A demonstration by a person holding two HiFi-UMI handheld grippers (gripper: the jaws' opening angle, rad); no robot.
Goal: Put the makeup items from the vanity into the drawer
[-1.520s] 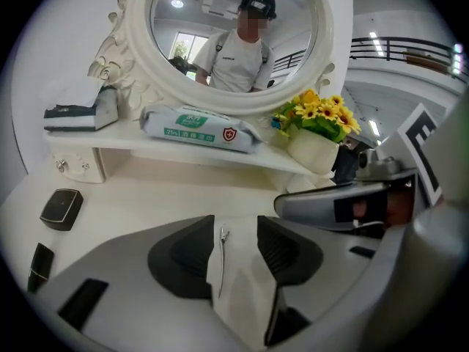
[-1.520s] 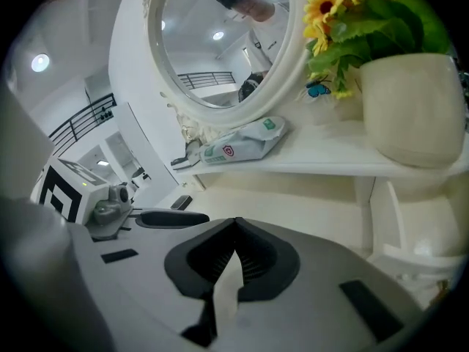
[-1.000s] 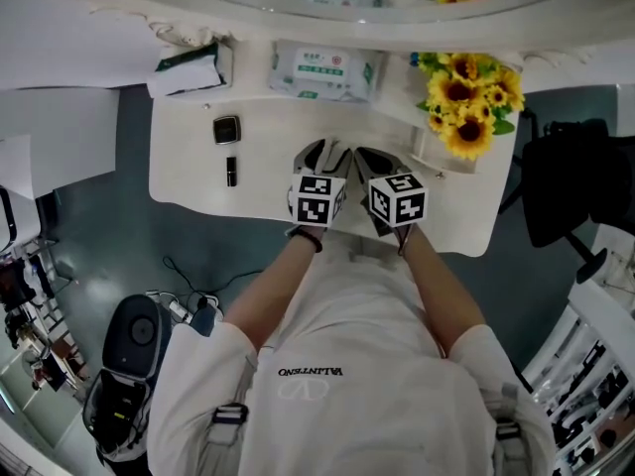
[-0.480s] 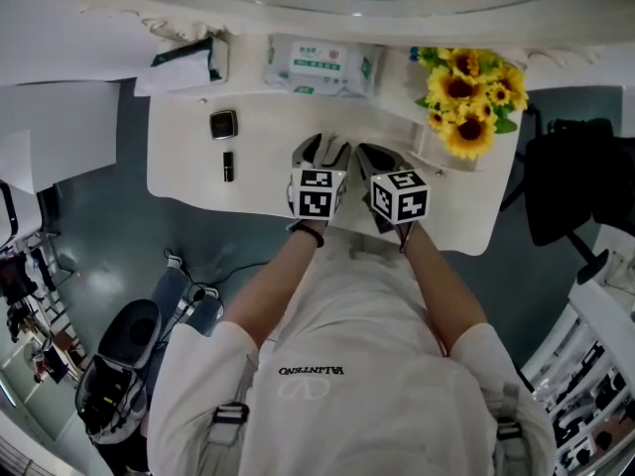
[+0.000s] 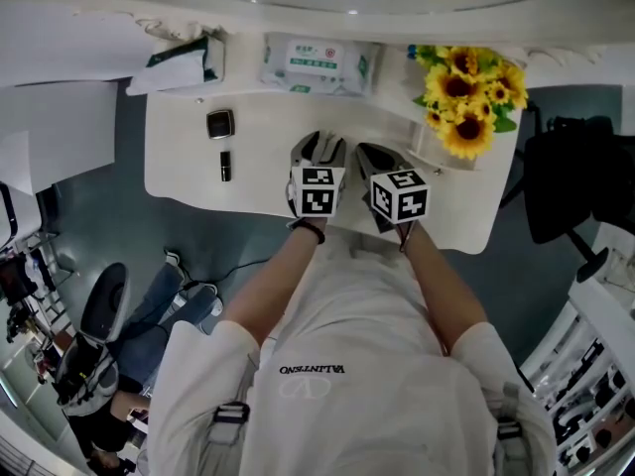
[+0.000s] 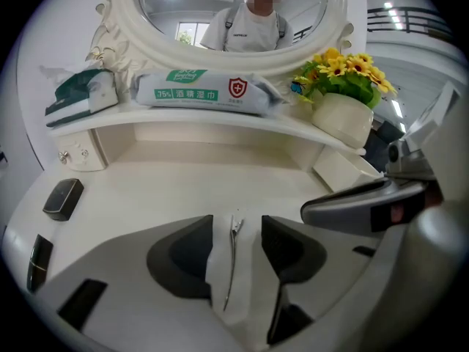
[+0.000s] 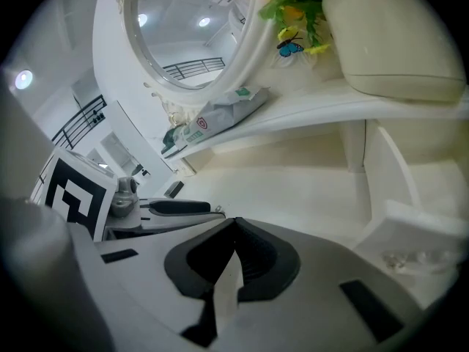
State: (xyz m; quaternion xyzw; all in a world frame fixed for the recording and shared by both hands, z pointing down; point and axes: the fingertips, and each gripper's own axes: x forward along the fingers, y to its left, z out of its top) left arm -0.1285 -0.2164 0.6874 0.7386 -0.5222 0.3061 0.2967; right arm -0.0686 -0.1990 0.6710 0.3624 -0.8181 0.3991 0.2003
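Cream worktop (image 5: pixel 268 157): left claw (image 6: pixel 236 224), jaws wide but just closing, straddles a thin metal clip (image 6: pixel 230 270), seemingly to lift it; right claw (image 7: pixel 234 224), at 3 o'clock, closed empty.

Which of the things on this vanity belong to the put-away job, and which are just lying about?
For the job, all on the vanity top:
- dark compact
- lipstick
- thin metal clip

Lying about, all on the back shelf:
- wipes pack
- tissue box
- sunflower pot
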